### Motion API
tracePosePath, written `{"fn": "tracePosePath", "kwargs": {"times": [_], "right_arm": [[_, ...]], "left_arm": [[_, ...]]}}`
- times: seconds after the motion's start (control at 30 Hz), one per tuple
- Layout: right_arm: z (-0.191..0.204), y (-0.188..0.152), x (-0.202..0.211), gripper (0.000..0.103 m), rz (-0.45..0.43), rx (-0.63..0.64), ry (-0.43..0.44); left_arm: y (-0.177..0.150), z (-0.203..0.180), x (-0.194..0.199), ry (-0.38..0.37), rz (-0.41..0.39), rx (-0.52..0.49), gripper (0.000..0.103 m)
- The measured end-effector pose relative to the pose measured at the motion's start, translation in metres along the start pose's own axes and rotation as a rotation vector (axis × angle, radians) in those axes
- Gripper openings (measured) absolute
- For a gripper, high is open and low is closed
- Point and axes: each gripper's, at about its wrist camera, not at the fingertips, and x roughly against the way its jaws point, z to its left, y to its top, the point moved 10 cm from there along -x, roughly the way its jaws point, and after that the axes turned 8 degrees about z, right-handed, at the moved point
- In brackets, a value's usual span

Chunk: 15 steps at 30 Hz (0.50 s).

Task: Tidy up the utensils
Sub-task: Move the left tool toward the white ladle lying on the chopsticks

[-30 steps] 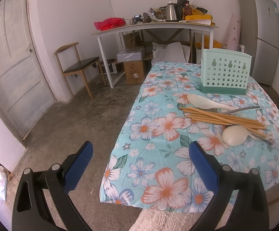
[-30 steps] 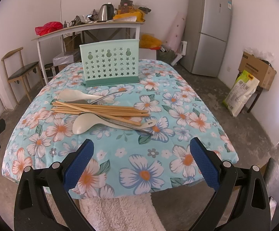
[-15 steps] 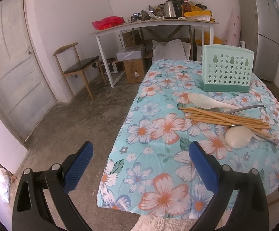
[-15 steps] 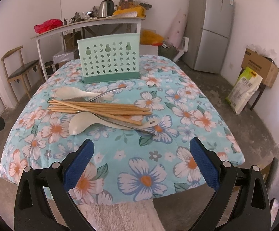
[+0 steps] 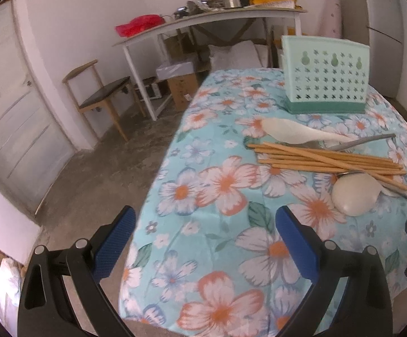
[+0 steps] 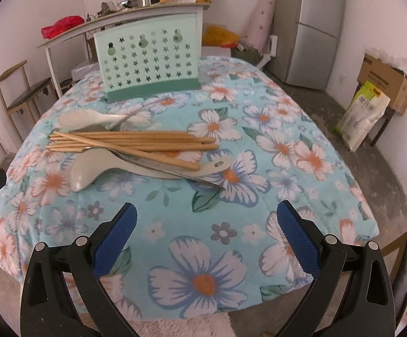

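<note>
A pile of utensils lies on the floral tablecloth (image 6: 231, 252): several wooden chopsticks (image 6: 136, 143) (image 5: 327, 160), two white rice spoons (image 6: 91, 172) (image 6: 96, 118) (image 5: 352, 193) (image 5: 290, 132), and metal cutlery (image 6: 175, 174) partly under them. A mint-green perforated utensil holder (image 6: 150, 61) (image 5: 325, 75) stands upright behind the pile. My left gripper (image 5: 203, 241) is open and empty over the table's near-left edge. My right gripper (image 6: 206, 241) is open and empty over the near edge, in front of the pile.
A cluttered white desk (image 5: 212, 19) and a wooden chair (image 5: 102, 95) stand at the back left, a door (image 5: 15, 118) on the left. A grey fridge (image 6: 313, 28), a cardboard box (image 6: 386, 81) and a sack (image 6: 363, 115) stand at the right.
Both grippers have moved forward and closer to the table; the utensils and holder look larger. Both stay open and empty. Nothing on the table has moved.
</note>
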Motion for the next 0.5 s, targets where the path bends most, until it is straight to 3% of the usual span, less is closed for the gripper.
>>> {"fn": "tracePosePath", "kwargs": {"times": [0.13,0.37,0.5], "right_arm": [[0.0,-0.001,-0.009,0.095,0.003,0.01,0.002],[0.0,0.003,-0.01,0.095,-0.057,0.036,0.043],[-0.005,0.006,-0.006,0.095,-0.088,0.015,0.094]], "left_arm": [[0.002,-0.016,-0.012,-0.091,0.014,-0.03,0.098],[0.013,-0.05,-0.002,-0.428,-0.017,-0.038,0.097],[0.019,-0.072,0.007,-0.473,-0.054,-0.087,0.097]]}}
